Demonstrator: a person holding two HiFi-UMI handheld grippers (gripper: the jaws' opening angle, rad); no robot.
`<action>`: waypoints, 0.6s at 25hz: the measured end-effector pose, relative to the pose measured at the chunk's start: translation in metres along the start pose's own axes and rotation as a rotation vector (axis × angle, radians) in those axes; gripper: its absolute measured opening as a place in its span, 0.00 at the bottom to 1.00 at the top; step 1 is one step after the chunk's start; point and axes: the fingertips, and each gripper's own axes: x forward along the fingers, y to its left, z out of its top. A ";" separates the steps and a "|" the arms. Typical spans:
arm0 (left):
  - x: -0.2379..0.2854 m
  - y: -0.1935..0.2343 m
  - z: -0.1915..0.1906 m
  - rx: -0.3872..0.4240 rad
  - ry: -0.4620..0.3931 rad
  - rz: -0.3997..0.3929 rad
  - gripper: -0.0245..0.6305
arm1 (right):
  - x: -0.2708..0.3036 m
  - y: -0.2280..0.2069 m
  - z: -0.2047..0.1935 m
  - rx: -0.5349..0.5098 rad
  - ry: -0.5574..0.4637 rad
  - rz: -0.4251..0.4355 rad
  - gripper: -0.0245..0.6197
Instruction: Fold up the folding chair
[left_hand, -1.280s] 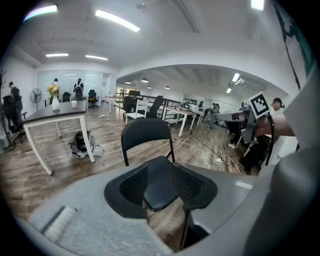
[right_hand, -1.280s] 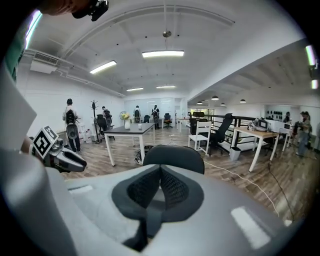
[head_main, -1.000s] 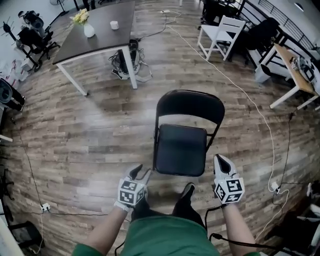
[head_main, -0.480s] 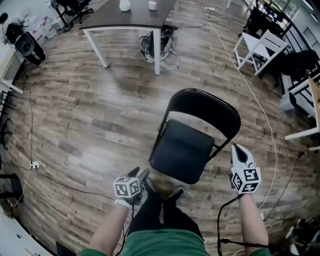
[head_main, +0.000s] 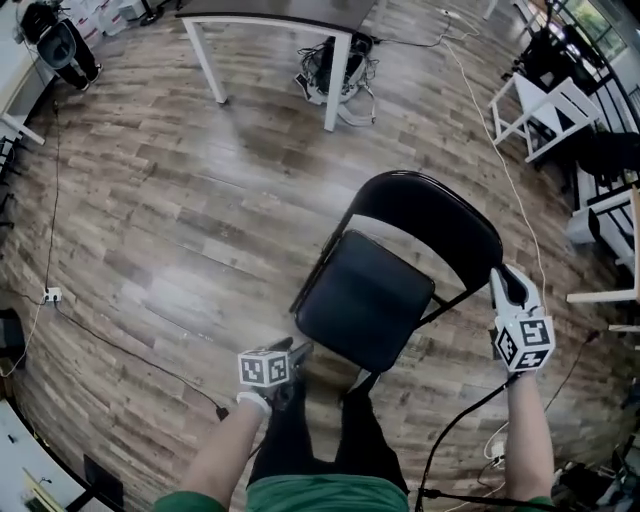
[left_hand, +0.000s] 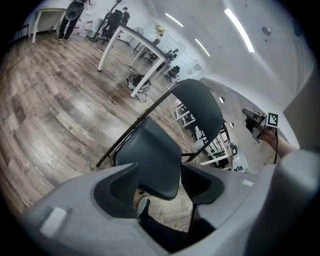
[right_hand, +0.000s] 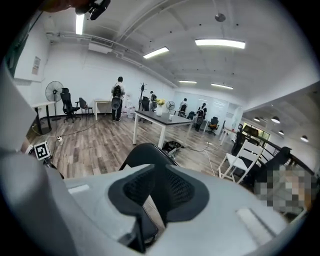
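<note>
The black folding chair (head_main: 365, 300) stands unfolded on the wood floor, its backrest (head_main: 430, 215) on the far side. My left gripper (head_main: 290, 355) hangs low by the seat's near left corner. In the left gripper view its jaws (left_hand: 160, 182) are opening, nothing lies between them, and the seat (left_hand: 150, 155) is just ahead. My right gripper (head_main: 513, 285) is beside the backrest's right edge, apart from it. Its jaws (right_hand: 159, 192) are opening with a narrow gap and hold nothing. The backrest (right_hand: 145, 152) shows beyond them.
A dark table with white legs (head_main: 335, 75) stands at the far side, with a bag and cables (head_main: 335, 65) under it. A white chair (head_main: 540, 100) is at the right. Cables (head_main: 500, 170) cross the floor. The person's legs (head_main: 300, 430) are right in front of the seat.
My left gripper has sunk and rolled, coming beside the seat's front left corner. My right gripper has moved out to the right, up beside the backrest. Both pairs of jaws have parted.
</note>
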 end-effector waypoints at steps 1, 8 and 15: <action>0.008 0.002 -0.005 -0.011 0.002 0.010 0.46 | 0.007 -0.007 -0.001 -0.017 0.003 0.011 0.15; 0.071 0.009 -0.039 -0.197 -0.053 0.031 0.46 | 0.049 -0.044 -0.003 -0.102 0.006 0.058 0.17; 0.138 0.055 -0.085 -0.366 -0.077 -0.009 0.58 | 0.082 -0.066 -0.013 -0.152 -0.021 0.074 0.28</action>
